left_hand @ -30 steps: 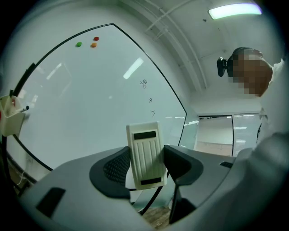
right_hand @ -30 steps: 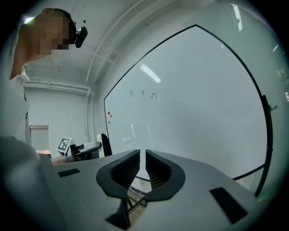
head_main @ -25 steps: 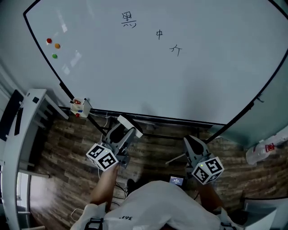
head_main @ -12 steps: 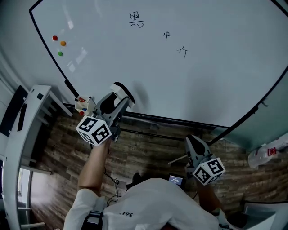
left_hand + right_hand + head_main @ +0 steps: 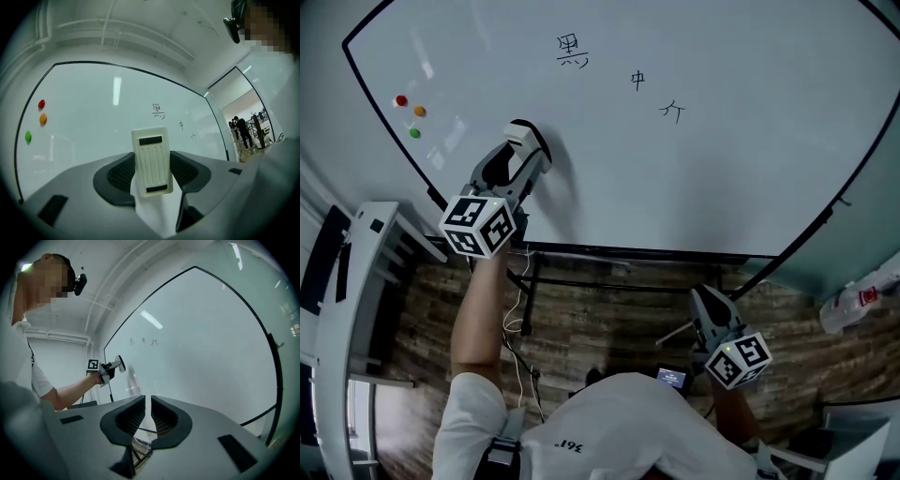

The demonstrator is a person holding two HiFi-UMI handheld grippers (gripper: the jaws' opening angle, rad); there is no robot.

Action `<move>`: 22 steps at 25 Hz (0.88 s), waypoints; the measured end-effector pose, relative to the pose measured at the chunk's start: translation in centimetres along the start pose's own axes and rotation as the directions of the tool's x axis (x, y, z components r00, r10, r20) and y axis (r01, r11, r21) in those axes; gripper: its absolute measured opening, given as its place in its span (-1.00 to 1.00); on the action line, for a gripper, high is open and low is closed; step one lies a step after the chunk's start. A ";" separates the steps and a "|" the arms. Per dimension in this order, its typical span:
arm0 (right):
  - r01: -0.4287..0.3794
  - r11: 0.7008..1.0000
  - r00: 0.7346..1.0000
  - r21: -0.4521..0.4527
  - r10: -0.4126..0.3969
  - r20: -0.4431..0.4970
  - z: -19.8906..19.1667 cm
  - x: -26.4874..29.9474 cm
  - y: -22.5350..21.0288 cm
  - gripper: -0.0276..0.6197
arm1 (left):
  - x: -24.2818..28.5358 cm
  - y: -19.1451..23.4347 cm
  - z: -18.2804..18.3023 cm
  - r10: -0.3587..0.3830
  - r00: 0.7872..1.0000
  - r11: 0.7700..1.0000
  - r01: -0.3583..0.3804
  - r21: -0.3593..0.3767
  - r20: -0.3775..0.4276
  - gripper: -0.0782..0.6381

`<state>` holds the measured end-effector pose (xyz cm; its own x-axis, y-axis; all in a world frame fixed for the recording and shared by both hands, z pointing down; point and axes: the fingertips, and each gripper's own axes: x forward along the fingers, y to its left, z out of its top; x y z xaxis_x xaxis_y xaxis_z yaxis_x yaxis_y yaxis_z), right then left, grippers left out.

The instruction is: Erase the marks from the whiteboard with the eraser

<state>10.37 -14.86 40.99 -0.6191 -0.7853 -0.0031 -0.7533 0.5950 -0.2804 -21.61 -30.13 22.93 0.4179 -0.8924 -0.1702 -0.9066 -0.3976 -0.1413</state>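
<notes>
A large whiteboard [image 5: 694,159] carries three small black marks [image 5: 572,49] near its top. In the left gripper view the same marks [image 5: 159,110] sit above the eraser. My left gripper [image 5: 523,141] is raised in front of the board's lower left and is shut on a white eraser [image 5: 527,134]. The cream ribbed eraser [image 5: 151,161] stands upright between the jaws, below and left of the marks. My right gripper [image 5: 703,298] hangs low below the board's frame, its jaws shut with nothing between them [image 5: 149,417].
Red, orange and green magnets [image 5: 411,111] cling to the board's left side. A white rack [image 5: 356,281] stands at the left. A plastic bottle [image 5: 858,300] lies at the right edge. The board's stand [image 5: 581,258] and cables sit over the wooden floor.
My left gripper has risen with the eraser from below the board's bottom edge to in front of its lower left area. The right gripper has hardly moved.
</notes>
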 end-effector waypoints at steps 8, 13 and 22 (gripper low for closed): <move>0.027 1.000 1.000 0.005 -0.027 0.015 0.2 0.1 0.3 -0.79 | 2.9 2.5 6.4 0.044 0.996 0.986 -0.055 0.158 0.073 -0.10; 0.030 1.000 0.999 0.001 -0.030 0.012 0.2 0.3 0.5 -0.79 | 4.6 3.1 9.7 0.055 0.995 0.969 -0.075 0.235 0.088 -0.10; 0.025 1.000 1.000 0.003 -0.025 0.011 -0.1 0.7 0.4 -0.79 | 6.6 4.2 14.3 0.094 0.991 0.931 -0.123 0.342 0.100 -0.11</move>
<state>9.61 -15.16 40.94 -0.5972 -0.8020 -0.0069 -0.7681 0.5744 -0.2828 -21.80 -34.65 7.30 0.3343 -0.9002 -0.2791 -0.8759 -0.1874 -0.4446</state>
